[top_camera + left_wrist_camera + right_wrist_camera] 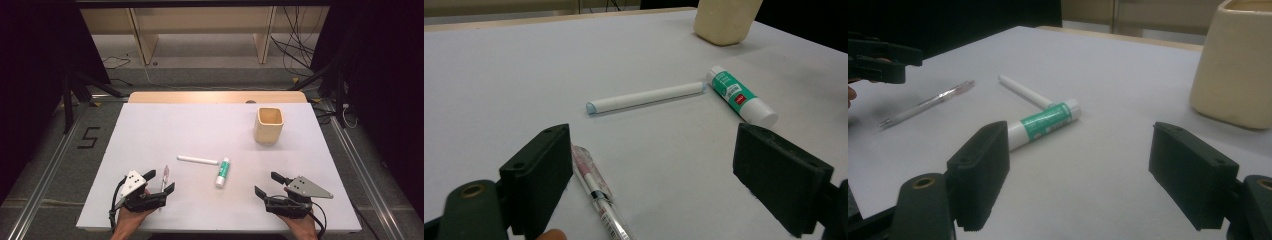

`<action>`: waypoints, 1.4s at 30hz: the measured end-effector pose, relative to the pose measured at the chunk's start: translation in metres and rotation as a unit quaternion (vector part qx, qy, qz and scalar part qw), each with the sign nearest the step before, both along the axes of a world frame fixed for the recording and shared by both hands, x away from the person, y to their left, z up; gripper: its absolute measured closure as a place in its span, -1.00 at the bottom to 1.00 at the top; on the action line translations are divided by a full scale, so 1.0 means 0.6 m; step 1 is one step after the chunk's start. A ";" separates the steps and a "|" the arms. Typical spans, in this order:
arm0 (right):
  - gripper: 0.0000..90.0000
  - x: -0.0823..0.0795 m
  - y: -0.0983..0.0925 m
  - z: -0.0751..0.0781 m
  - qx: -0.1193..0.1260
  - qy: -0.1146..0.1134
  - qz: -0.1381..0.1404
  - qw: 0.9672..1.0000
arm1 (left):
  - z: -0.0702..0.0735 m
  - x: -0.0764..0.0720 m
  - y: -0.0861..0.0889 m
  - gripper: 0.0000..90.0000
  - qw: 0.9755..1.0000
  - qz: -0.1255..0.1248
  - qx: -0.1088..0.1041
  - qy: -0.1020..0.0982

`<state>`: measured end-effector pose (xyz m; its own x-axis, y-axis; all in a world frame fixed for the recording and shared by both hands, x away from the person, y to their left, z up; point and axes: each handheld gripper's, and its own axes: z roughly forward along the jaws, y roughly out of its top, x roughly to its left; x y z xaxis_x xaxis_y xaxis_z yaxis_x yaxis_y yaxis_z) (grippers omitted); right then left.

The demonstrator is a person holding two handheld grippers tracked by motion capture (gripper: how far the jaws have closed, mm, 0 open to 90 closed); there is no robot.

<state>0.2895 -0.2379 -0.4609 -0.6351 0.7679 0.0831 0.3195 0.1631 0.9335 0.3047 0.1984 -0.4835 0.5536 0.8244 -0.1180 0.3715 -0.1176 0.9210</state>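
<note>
Nearest the camera, the left gripper (159, 183) sits low over the white table (150, 130) with its jaws spread wide around the clear pen (596, 192), which lies flat between them, close against one jaw and not clamped. The right gripper (270, 184) is likewise wide open and holds nothing. Just beyond it lies the green-labelled glue stick (223, 171), its end next to the white tube (197, 160). Farther off, the cream cup (268, 125) stands upright. The pen is thin and round, so I judge that closing off-centre could roll it away or pinch only its tip, letting it swing. Pressing too low could scrape the jaws on the table. A careless sweep might also knock the tube into the glue stick.
</note>
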 end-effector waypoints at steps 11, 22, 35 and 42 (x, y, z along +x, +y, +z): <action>-0.43 0.002 -0.001 0.002 -0.004 -0.001 -0.003 1.000 | 0.000 0.000 0.000 -0.65 1.000 0.002 0.002 0.001; -0.40 0.017 -0.012 0.010 -0.009 -0.009 -0.020 1.000 | 0.000 0.000 -0.002 -0.65 1.000 0.006 0.004 0.006; -0.31 0.071 -0.052 0.030 -0.011 -0.004 -0.066 0.998 | 0.000 0.002 -0.002 -0.65 1.000 0.016 0.001 0.011; -0.02 0.113 -0.078 0.038 -0.017 0.003 -0.091 0.996 | 0.000 0.003 -0.002 -0.65 1.000 0.016 0.004 0.013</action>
<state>0.3571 -0.2849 -0.4380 -0.4850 0.8726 0.0585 0.3515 0.1333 0.9266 0.3063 0.1970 -0.4836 0.5239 0.8425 -0.1253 0.3997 -0.1133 0.9096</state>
